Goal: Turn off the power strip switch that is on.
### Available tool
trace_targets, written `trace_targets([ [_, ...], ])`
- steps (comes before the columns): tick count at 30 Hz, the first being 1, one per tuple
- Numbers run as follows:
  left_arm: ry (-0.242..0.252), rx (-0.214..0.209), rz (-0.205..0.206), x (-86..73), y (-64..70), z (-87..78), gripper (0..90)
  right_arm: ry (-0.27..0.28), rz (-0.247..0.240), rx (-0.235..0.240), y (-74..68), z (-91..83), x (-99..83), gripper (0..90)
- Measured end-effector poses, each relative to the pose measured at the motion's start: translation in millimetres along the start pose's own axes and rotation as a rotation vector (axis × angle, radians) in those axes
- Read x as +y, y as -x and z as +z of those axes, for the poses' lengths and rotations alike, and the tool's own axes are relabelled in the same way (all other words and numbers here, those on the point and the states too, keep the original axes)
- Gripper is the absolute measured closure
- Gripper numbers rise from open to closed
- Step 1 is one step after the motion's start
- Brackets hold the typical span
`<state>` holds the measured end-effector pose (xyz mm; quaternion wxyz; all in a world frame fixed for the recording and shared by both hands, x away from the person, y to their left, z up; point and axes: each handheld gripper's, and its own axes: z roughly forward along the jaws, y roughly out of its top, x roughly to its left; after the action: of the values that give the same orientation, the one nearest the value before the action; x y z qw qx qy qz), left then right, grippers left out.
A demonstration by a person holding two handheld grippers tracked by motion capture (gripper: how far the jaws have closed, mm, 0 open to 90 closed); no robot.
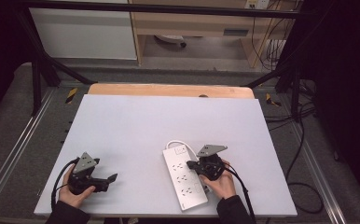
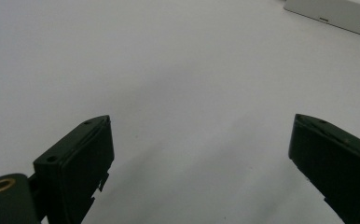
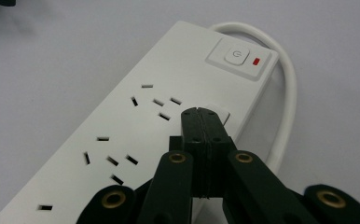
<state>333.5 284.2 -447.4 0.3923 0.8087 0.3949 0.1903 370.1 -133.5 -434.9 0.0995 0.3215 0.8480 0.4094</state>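
Observation:
A white power strip lies on the table's front right, and its top face with several sockets runs through the right gripper view. Near its far end are a power button and a red indicator. A white cable loops out from that end. My right gripper is shut, with nothing visible between its jaws. Its tips are over a small raised white square at the strip's edge; contact cannot be told. My left gripper is open above bare table, apart from the strip.
A white sheet covers the table, and a wooden edge shows at the back. Black frame posts stand at both sides, with cables on the floor to the right.

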Motion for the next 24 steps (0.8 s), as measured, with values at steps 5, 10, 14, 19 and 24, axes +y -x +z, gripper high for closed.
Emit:
trace_targets([
  [5,0.000,0.000,0.002,0.1,0.1,0.1,6.2,0.009,0.006,0.005,0.9,0.0,-1.2,90.0],
  [10,0.000,0.001,0.002,0.1,0.0,0.1,6.2,0.009,0.005,-0.001,0.0,-0.1,-1.1,90.0],
  [14,-0.001,0.000,0.001,0.0,-0.1,0.3,6.2,0.011,-0.002,-0.010,-1.1,0.0,-1.1,90.0],
  [19,0.000,-0.001,0.000,-0.1,-0.6,0.0,6.2,0.046,0.015,0.004,-1.1,-4.3,0.2,88.7],
  [24,0.000,0.000,0.002,0.1,-0.1,0.1,6.3,0.065,0.027,-0.004,1.4,-12.3,2.5,84.9],
])
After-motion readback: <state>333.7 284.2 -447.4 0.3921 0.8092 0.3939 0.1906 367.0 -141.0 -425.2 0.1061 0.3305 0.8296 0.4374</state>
